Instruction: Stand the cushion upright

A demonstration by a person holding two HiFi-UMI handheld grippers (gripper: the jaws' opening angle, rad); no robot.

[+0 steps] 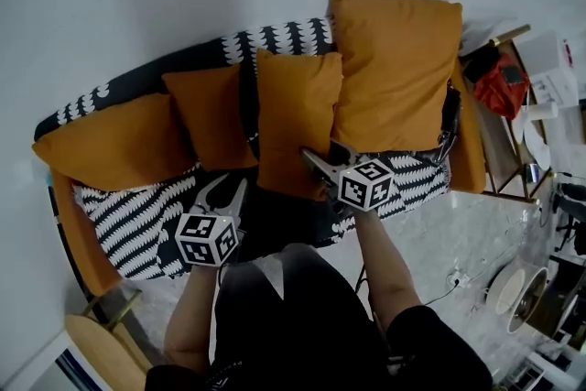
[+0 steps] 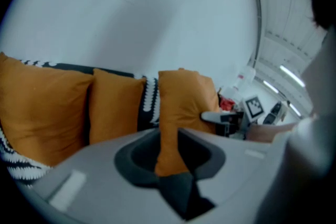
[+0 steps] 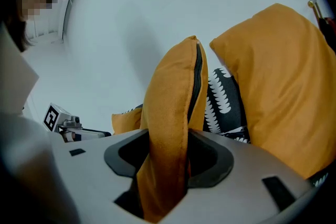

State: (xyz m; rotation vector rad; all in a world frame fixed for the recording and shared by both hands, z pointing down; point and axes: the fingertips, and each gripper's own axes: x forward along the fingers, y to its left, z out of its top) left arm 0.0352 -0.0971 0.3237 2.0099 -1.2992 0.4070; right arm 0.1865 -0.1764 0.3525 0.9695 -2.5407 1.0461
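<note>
The middle orange cushion stands on end on the black-and-white sofa, its top against the backrest. My right gripper is shut on its lower right edge. In the right gripper view the cushion rises straight out of the jaws, zipper edge towards me. My left gripper is open just left of the cushion's lower left corner, with dark seat between its fingers. In the left gripper view the cushion shows through the gap of the jaws, a little ahead of them.
A large orange cushion leans right of the held one, a smaller one left of it, and a long one at the sofa's left end. A side table with a red bag stands right. Cables lie on the marble floor.
</note>
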